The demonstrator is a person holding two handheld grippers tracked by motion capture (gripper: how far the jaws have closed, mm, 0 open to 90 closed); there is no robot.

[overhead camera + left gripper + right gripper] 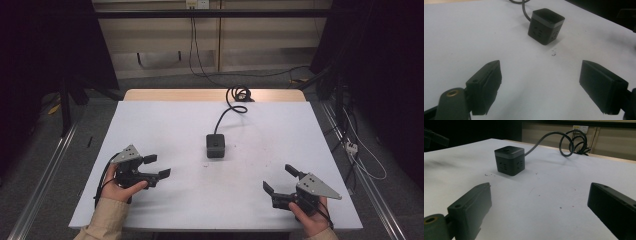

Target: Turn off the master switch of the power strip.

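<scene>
A black cube power strip [215, 145] stands in the middle of the white table [165, 125], its dark cable [231, 107] curling to the far edge. My left gripper [157, 166] rests at the near left, open, jaws pointing right toward the cube [545, 26] with nothing between them. At the near right, my right gripper [281, 180] is open too and points left and away at the cube [509, 160]. Both grippers are well short of it. Sockets show on the cube's side faces.
The cable coils [574, 143] lie near the table's far edge. A wooden strip [175, 94] borders the back of the table. Loose cables and a white power strip [351, 146] lie on the floor to the right. Small specks [553, 53] dot the tabletop.
</scene>
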